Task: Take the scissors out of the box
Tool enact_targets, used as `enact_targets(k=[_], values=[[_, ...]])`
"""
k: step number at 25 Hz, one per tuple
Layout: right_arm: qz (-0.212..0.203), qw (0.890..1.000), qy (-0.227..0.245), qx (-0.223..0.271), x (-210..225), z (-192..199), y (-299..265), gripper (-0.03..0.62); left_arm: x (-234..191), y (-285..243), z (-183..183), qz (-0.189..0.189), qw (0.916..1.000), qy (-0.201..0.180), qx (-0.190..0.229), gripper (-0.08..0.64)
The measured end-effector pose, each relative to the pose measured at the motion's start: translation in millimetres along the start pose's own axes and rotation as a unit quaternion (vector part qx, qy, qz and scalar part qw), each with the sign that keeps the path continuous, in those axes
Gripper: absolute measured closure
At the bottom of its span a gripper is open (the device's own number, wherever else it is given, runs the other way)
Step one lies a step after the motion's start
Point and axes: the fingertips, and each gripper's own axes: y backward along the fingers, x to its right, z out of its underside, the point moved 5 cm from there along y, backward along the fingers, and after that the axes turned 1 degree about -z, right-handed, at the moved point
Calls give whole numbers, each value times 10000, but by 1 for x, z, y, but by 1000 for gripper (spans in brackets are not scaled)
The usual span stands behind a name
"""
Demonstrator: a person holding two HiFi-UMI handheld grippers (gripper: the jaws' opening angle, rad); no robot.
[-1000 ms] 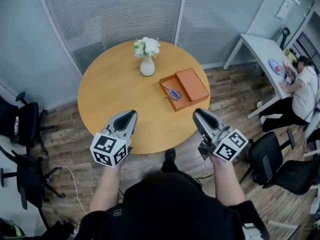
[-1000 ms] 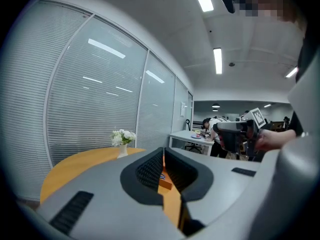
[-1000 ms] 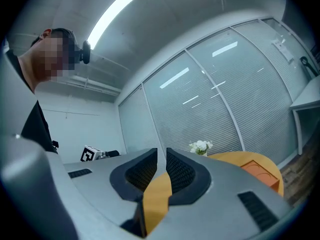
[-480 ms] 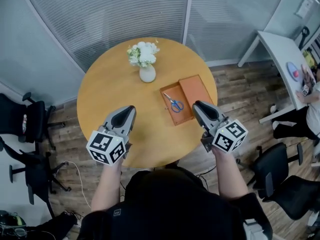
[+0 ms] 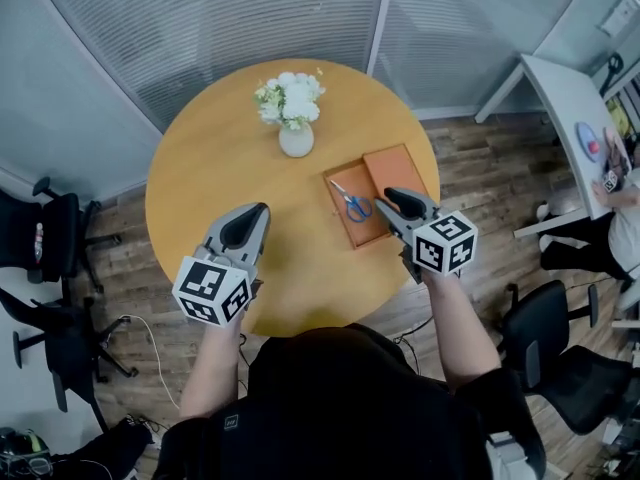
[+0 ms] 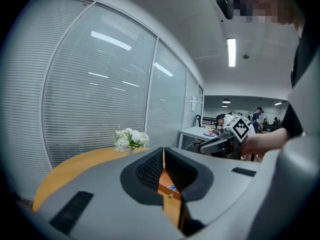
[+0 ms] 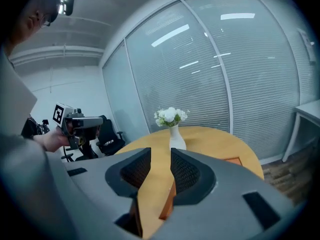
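Observation:
An open orange box [image 5: 352,226] lies right of centre on the round wooden table [image 5: 215,173], its lid [image 5: 393,172] flat beside it. Blue-handled scissors [image 5: 353,205] rest inside the tray. My right gripper [image 5: 397,204] hovers at the box's near right corner, over the lid's near edge, jaws a narrow gap apart and empty. My left gripper [image 5: 250,227] hangs over the table's near left part, well left of the box, jaws closed on nothing. In the left gripper view the box [image 6: 166,180] shows through the slit of the left gripper [image 6: 163,152].
A white vase of white flowers [image 5: 295,138] stands behind the box, towards the table's far side; it also appears as the vase [image 7: 176,138]. Black office chairs [image 5: 45,238] stand left of the table, another chair [image 5: 540,323] right. A white desk [image 5: 575,118] is at far right.
Both grippers have come forward over the table. The right gripper has closed in on the box, from the table's near edge to the box's near right corner. The left moved little.

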Motion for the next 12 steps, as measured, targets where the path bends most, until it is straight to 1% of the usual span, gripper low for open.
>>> enact_targets(k=[3,6,9,12], values=[[99,9988,100,-468,5,5,-25,471,-15,-3,8,58,9999,106,-6,540],[417,9934,357,-1007,20,18,-50,471,-23,-6,16,152,9997,179,-26,540],[602,9803,654,-1766,35,45,-76,471,-30,-8,23,205,9995,256,-27,540],[560,9667,678,-2405,42,73,-99,471,-37,-8,30,239,9991,352,-54,540]])
